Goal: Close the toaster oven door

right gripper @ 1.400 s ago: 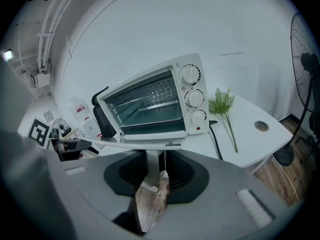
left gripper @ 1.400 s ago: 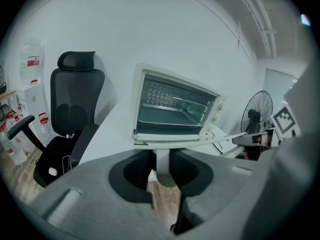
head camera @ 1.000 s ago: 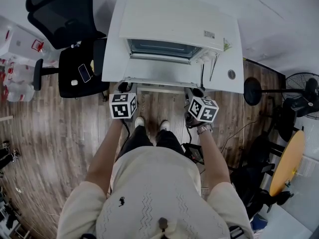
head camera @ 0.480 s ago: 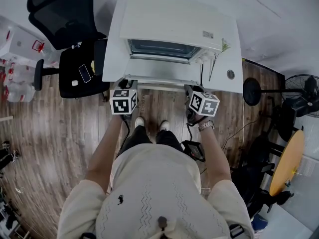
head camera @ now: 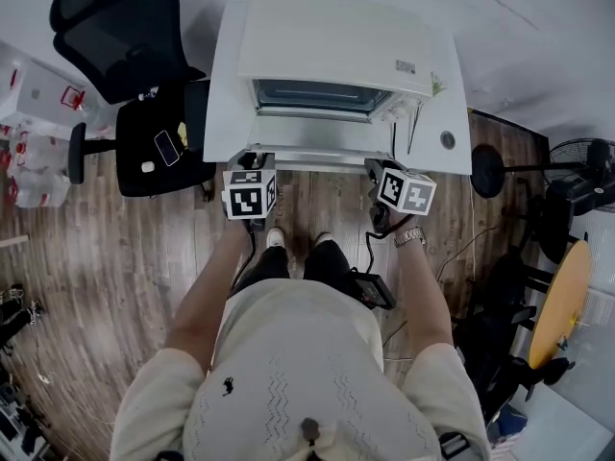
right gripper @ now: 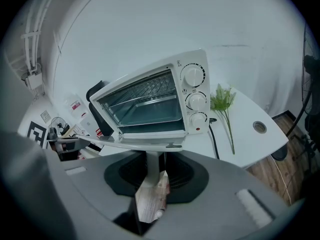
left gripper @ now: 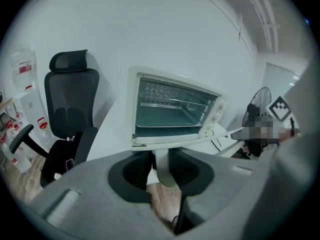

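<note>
Toaster oven (head camera: 332, 75) on white table (head camera: 223, 84), front toward person. Door (head camera: 317, 152) open, lowered about level, jutting past table edge; wire rack (right gripper: 150, 91) visible inside. Left gripper (left gripper: 160, 166) just below door's front edge near left corner, jaws narrow, slim gap with nothing in it; contact with door unclear. Right gripper (right gripper: 152, 171) under right corner, jaws likewise narrow, nothing between them. Three knobs (right gripper: 192, 76) on oven's right panel, green sprig (right gripper: 223, 104) beside it. Black office chair (head camera: 125, 36) left of table, phone (head camera: 166, 146) on seat.
</note>
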Motion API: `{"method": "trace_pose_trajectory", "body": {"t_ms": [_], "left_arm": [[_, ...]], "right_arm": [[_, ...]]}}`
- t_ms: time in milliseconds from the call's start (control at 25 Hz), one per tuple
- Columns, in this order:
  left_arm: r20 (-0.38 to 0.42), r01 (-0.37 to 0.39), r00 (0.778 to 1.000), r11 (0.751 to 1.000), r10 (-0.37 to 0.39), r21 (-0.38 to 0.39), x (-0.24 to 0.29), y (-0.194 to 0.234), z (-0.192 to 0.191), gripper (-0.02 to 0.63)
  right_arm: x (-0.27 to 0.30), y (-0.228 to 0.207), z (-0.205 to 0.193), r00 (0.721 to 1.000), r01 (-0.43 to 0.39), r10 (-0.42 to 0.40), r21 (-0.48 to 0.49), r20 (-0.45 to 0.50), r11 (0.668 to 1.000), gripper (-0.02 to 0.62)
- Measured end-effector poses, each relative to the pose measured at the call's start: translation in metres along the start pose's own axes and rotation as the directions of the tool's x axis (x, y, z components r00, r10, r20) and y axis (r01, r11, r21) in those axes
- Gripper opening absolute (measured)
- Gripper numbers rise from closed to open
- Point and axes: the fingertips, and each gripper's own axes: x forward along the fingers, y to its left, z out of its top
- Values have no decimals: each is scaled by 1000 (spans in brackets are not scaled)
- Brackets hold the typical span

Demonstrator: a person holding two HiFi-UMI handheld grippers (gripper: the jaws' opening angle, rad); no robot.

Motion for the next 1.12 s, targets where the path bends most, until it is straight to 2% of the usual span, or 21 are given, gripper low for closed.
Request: {"method": "trace_pose_trajectory", "body": {"t_ms": [400,1120], "left_arm": [[-24,7,1000,1000,-7,-16,2,1,10,98],[-131,6,991,999,-12,-44,4,1,22,98]], "right_arm": [[3,4,9,1000,-20,20,2,-24,1000,98],[3,7,21,991,-48,48,2,-129,999,100]]}}
